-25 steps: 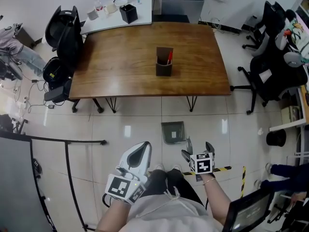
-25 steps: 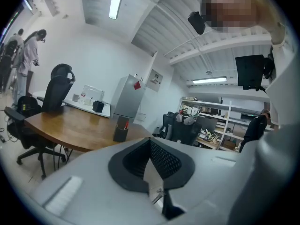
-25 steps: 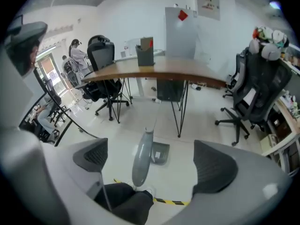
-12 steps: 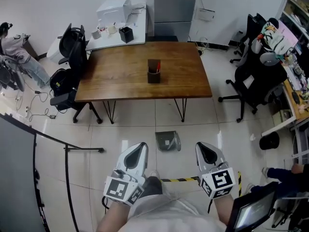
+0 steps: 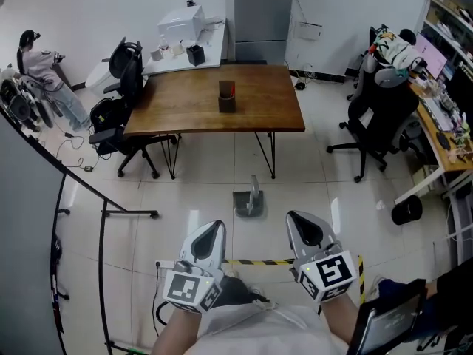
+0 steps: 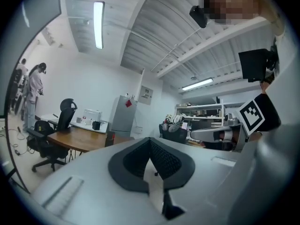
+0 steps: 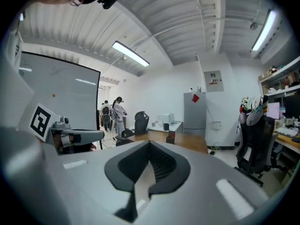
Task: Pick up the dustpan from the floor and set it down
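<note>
- Both hand-held grippers have come up and away from the floor since a second ago (we were crouched low over the dustpan then; now we stand and far more of the room shows).
- The right hand-held gripper had its jaws spread just beside the dustpan a second ago. Now they are pressed together with nothing between them.
- The left hand-held gripper also has its jaws together and is empty. It sits at our left, about level with the right one.
- The dustpan is on the tiled floor, between the bench and the striped tape near our feet. It is well apart from both hand-held grippers and touches neither.
- Its handle end seems to point toward the bench (it is small in the head view, so we can't tell if it lies flat or is tipped up).
- The bench carries only a pen holder near its middle. The dustpan is not on it.
- Progress, as we judge it: the set-down looks done, since the dustpan rests on the floor on its own and both hand-held grippers are free and backed off.
- What's left: probably nothing beyond staying clear. If a lift was still meant to come, it would need a fresh reach down to the handle with the jaws opened first.
</note>
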`<state>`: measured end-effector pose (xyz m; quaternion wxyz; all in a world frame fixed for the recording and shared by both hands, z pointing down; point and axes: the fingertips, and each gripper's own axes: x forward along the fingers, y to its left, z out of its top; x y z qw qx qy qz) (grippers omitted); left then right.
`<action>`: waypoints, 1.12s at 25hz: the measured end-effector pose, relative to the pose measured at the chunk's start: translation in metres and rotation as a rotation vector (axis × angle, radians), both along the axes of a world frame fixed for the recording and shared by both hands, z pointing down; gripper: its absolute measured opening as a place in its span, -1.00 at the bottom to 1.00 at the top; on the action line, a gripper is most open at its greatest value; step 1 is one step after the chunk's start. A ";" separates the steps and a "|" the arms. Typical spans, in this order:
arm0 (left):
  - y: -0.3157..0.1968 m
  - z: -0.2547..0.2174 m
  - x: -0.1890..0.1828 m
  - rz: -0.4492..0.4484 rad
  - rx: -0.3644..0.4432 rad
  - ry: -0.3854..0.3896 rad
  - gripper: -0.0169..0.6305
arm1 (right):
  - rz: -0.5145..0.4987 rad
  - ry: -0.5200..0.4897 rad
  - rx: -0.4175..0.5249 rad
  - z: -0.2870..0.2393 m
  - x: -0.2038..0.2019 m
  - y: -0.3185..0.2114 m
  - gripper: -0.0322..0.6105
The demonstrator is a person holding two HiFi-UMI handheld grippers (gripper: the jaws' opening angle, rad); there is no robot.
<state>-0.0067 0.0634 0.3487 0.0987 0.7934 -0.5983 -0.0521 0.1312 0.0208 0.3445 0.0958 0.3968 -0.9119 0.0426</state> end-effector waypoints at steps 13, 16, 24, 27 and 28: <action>0.035 -0.017 0.002 0.009 0.019 -0.018 -0.91 | 0.010 -0.017 -0.015 -0.002 0.004 0.045 -0.89; 0.038 -0.013 -0.006 0.005 0.026 -0.017 -0.91 | 0.005 -0.010 -0.011 -0.003 -0.001 0.048 -0.89; 0.038 -0.024 -0.011 -0.009 0.051 -0.009 -0.91 | -0.005 0.013 -0.012 0.000 -0.008 0.050 -0.89; 0.037 -0.026 -0.010 -0.005 0.047 -0.009 -0.91 | -0.005 0.002 -0.021 -0.001 -0.009 0.050 -0.89; 0.036 -0.025 -0.009 -0.003 0.048 -0.009 -0.91 | -0.007 -0.009 -0.028 -0.002 -0.009 0.050 -0.89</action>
